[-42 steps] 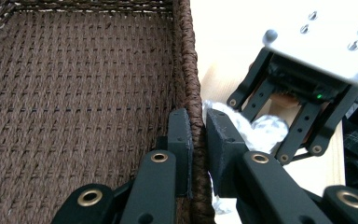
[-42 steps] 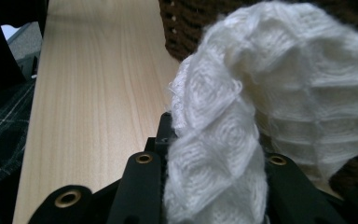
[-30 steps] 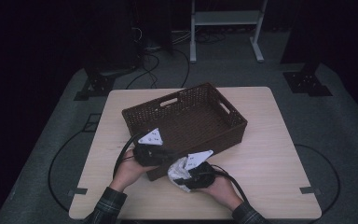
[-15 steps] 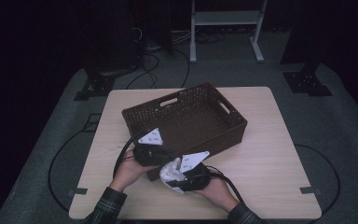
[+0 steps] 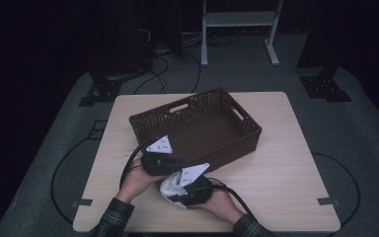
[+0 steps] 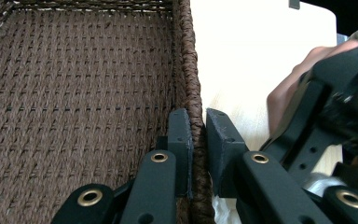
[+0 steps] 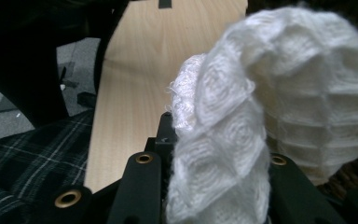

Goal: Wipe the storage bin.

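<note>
Compared with the earlier frames, the right gripper (image 5: pixel 175 190) and the white cloth (image 5: pixel 170 186) it carries have shifted slightly leftward along the near part of the table (image 5: pixel 286 163); the left gripper (image 5: pixel 164 165) and the basket (image 5: pixel 197 129) lie as before.

Table: pale wood, with rounded corners, standing on a grey floor mat (image 5: pixel 365 148).

Basket: brown wicker, rectangular, set at an angle near the middle of the table, with a handle slot in each short wall and nothing visible on its woven floor (image 6: pixel 74 93).

Left gripper: clamped on the near wall of the basket (image 6: pixel 193 116); in the left gripper view one black pad (image 6: pixel 181 140) lies inside the wall and the other outside, both pressed against the wicker rim.

Right gripper: closed on the white cloth (image 7: pixel 242 130), a quilted, bunched piece that rises between the jaws in the right gripper view. In the high view the cloth sits just in front of the basket's near wall, beside the left gripper, above the table's near edge.

Sleeve (image 7: pixel 23 163): dark plaid.
</note>
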A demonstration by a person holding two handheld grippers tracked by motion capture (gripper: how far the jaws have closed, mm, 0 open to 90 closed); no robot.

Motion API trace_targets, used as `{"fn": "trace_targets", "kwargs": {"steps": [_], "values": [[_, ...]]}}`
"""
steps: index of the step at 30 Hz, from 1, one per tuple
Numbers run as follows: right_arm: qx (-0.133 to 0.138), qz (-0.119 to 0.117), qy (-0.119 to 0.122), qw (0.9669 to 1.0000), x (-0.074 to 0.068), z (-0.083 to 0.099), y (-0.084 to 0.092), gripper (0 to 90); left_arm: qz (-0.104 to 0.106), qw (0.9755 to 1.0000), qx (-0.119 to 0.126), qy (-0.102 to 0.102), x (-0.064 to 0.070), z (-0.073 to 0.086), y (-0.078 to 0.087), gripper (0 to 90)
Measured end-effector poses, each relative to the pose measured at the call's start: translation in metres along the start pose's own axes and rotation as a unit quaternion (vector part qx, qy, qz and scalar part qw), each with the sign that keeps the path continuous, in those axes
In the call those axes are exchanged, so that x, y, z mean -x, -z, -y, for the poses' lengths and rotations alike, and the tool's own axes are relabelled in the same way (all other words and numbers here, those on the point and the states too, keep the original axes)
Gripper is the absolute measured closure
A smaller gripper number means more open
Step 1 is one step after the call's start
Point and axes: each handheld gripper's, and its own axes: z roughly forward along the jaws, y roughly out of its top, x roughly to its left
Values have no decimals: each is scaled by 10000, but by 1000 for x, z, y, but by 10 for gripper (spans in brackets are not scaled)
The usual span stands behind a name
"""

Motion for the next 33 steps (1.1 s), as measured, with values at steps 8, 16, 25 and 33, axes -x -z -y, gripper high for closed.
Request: {"fn": "trace_targets", "kwargs": {"steps": [8, 16, 25, 33], "values": [[-249, 57, -166, 9995, 8, 11, -13, 700, 12, 10000, 6, 1, 0, 0, 0, 797], [-381, 184, -316, 9986, 16, 25, -7, 700, 11, 10000, -5, 9, 0, 1, 0, 797], [-447, 471, -529, 9965, 25, 40, 17, 699, 17, 10000, 5, 17, -1, 1, 0, 799], [-530, 604, -603, 9949, 27, 45, 29, 698, 32, 10000, 2, 12, -1, 1, 0, 800]]}}
